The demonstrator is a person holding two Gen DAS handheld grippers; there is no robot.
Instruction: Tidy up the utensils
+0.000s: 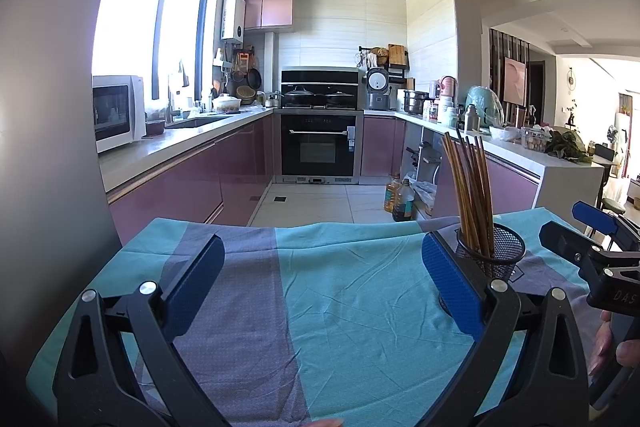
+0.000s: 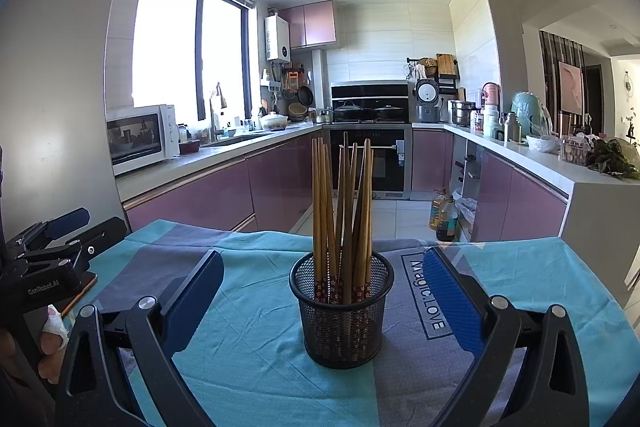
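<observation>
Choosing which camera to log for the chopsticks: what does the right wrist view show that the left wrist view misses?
Right wrist only: the whole mesh holder, centred ahead of the open right gripper, and the "Magic.LOVE" print.
Left wrist only: bare tablecloth between the open left gripper jaws; the holder is partly hidden.
Both: chopsticks upright in the holder.

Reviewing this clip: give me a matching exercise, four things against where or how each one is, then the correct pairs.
1. chopsticks
2. mesh holder
3. left gripper
4. right gripper

A. open, only cloth between its fingers
B. on the striped cloth
C. standing upright in the holder
D. open, the holder between its fingers, not touching

Pairs: 1-C, 2-B, 3-A, 4-D
</observation>
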